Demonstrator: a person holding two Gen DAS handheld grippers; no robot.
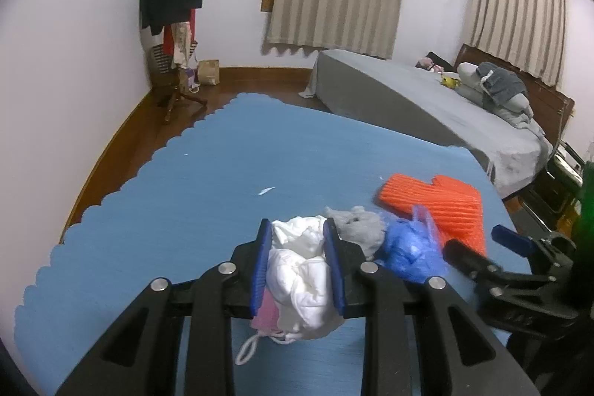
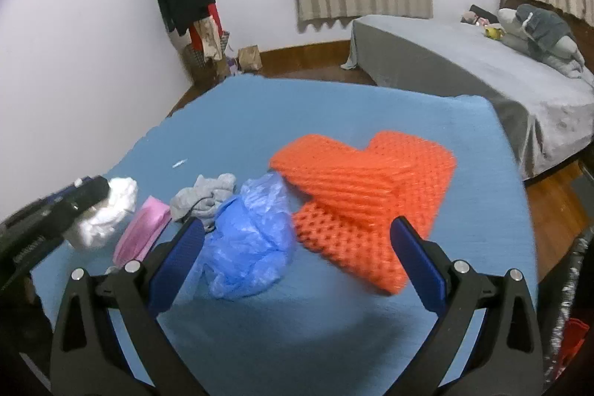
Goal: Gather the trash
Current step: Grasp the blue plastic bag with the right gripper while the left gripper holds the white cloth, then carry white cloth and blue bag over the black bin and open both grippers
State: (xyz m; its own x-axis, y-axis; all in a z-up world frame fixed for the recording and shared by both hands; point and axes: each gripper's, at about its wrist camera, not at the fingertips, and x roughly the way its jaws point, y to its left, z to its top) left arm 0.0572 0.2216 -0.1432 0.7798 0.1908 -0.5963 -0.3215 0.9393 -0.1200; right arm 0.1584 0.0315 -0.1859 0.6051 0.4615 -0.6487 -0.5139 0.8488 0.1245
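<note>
My left tongs (image 1: 297, 240) are clamped on a crumpled white tissue wad (image 1: 304, 270), just left of the crumpled blue plastic bag (image 2: 252, 240) on the blue-covered surface (image 2: 334, 110). My right tongs (image 2: 297, 240) stand wide apart over that bag; the orange foam netting (image 2: 371, 195) touches its right side.

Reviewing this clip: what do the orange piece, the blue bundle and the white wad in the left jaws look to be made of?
Orange piece: likely foam netting, matte, given its ribbed open-mesh texture. Blue bundle: thin plastic film, probably a bag; it is glossy, translucent and crinkled. White wad: soft crumpled tissue or thin plastic, hard to tell; matte folds, squeezed between the left gripper pads.
</note>
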